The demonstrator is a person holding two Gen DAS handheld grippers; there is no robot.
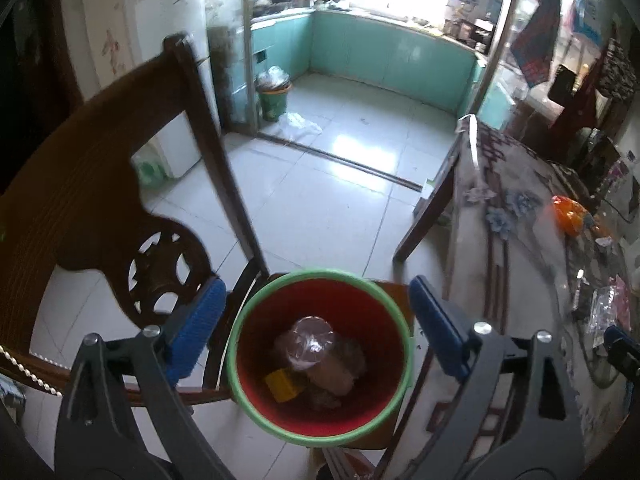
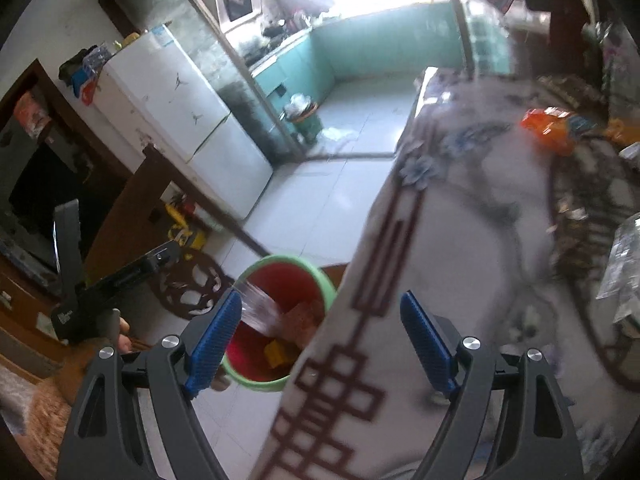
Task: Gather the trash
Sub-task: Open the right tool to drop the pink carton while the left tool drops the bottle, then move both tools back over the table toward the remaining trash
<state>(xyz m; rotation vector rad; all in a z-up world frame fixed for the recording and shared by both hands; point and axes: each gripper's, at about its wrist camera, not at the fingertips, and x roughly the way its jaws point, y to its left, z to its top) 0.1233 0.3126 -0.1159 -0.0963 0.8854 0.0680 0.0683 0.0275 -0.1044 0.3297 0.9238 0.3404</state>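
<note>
A red bin with a green rim [image 1: 320, 276] stands on a wooden chair seat below my left gripper [image 1: 318, 328], which is open and empty above it. Inside lie a clear plastic bottle [image 1: 312, 344], a yellow piece [image 1: 282, 386] and brown trash. In the right wrist view the bin [image 2: 320, 276] sits left of the table edge; a blurred clear item [image 2: 260, 308] is over its mouth. My right gripper [image 2: 320, 344] is open and empty above the table edge. An orange wrapper [image 2: 548, 128] lies on the table [image 2: 460, 240], also in the left wrist view [image 1: 568, 216].
A dark wooden chair back [image 1: 100, 184] rises left of the bin. Clear wrappers [image 1: 604, 312] lie on the patterned tablecloth at the right. A green bin [image 1: 274, 100] stands by the kitchen doorway. A white fridge [image 2: 180, 120] stands at the left wall.
</note>
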